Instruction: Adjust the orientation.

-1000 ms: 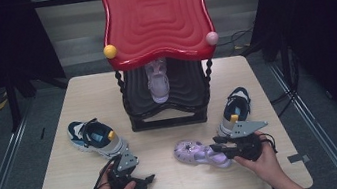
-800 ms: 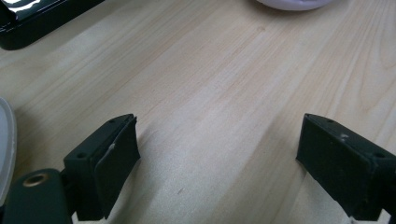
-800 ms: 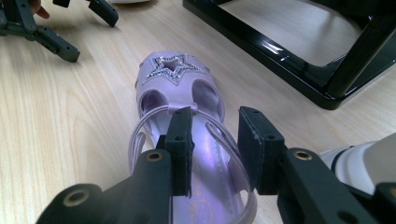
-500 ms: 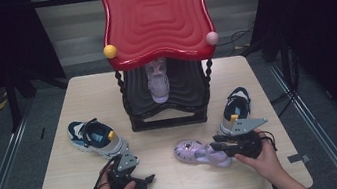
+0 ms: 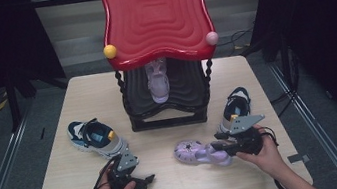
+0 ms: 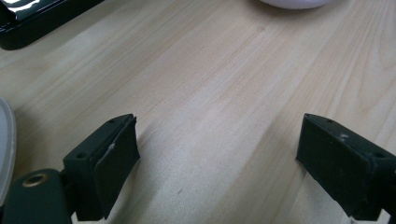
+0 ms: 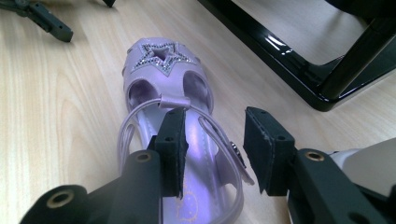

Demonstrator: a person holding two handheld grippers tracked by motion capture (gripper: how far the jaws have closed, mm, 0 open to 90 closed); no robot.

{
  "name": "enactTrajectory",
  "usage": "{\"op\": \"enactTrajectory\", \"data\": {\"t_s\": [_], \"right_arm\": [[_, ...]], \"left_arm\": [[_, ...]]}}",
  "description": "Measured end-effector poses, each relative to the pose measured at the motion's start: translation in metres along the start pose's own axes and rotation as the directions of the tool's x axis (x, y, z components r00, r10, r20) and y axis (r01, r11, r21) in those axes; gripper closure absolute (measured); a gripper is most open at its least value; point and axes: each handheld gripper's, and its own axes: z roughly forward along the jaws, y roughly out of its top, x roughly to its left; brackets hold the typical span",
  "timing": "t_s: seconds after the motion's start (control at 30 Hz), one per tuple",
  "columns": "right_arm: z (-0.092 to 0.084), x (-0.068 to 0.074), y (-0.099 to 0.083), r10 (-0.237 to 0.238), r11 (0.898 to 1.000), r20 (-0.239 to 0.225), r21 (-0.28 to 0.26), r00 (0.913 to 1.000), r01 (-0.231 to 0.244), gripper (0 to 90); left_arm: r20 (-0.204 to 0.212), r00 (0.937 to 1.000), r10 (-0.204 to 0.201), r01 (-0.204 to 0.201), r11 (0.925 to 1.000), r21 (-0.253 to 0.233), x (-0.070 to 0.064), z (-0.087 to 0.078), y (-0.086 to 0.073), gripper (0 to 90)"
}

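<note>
A purple sandal (image 5: 198,152) with a star on its toe (image 7: 159,79) lies flat on the table's front right. My right gripper (image 5: 217,145) reaches its heel end from the right. In the right gripper view one jaw of this gripper (image 7: 215,140) stands inside the sandal and the other outside its side wall. The jaws have just been opening, and the pads do not press the wall between them. My left gripper (image 5: 146,181) rests on the table at the front left. Its jaws stand wide apart over bare wood (image 6: 217,154).
A black shoe rack (image 5: 168,122) with a red wavy top (image 5: 155,18) stands mid-table and holds a second purple sandal (image 5: 158,81). A blue sneaker (image 5: 94,137) lies left of it, its mate (image 5: 236,104) right of it, close behind my right gripper. The rack's base (image 7: 280,51) runs just beyond the sandal.
The right hand has shifted only slightly beside the sandal. The sandal, the left gripper and the sneakers lie where they were.
</note>
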Motion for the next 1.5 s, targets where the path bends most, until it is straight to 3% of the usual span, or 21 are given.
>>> {"op": "enactTrajectory", "data": {"t_s": [0.17, 0.33, 0.6, 0.67, 0.73, 0.83, 0.97, 1.5], "right_arm": [[0.005, 0.005, 0.004, -0.047, 0.998, 0.003, 0.041, 0.9989, 0.046, 56.7], [0.015, 0.004, 0.002, -0.042, 0.998, -0.003, 0.042, 0.9991, 0.042, 57.2], [0.024, 0.000, -0.006, -0.002, 1.000, 0.005, -0.013, 1.0000, 0.002, 73.7], [0.022, 0.001, -0.006, -0.016, 1.000, 0.020, -0.020, 0.9997, 0.016, 81.5], [0.021, 0.002, -0.006, 0.001, 0.999, 0.007, -0.040, 1.0000, -0.001, 84.3], [0.017, 0.005, -0.005, 0.019, 0.997, 0.010, -0.080, 0.9998, -0.018, 84.8], [0.009, 0.007, 0.001, -0.013, 0.995, 0.053, -0.102, 0.9985, 0.018, 85.0], [-0.018, 0.017, 0.018, -0.022, 0.976, 0.078, -0.213, 0.9967, 0.038, 85.1]], "left_arm": [[0.000, 1.0000, 0.001, -0.001, 1.0000, 0.000, 0.000, 0.000, 0.000, 11.8], [0.000, 1.0000, 0.001, -0.001, 1.0000, 0.000, 0.000, 0.000, 0.000, 11.8], [0.000, 1.0000, 0.000, 0.000, 1.0000, 0.000, 0.000, 0.000, 0.000, 11.8], [0.000, 1.0000, 0.001, -0.001, 1.0000, 0.001, 0.000, 0.000, 0.000, 11.8], [0.000, 1.0000, 0.001, -0.001, 1.0000, 0.000, 0.000, 0.000, 0.000, 11.8], [0.000, 1.0000, 0.001, -0.001, 1.0000, 0.001, 0.000, 0.000, 0.000, 11.8], [0.000, 1.0000, 0.001, -0.001, 1.0000, 0.000, 0.000, 0.000, 0.000, 11.8], [0.000, 1.0000, 0.000, 0.000, 1.0000, 0.001, 0.000, 0.000, 0.000, 11.8]]}}
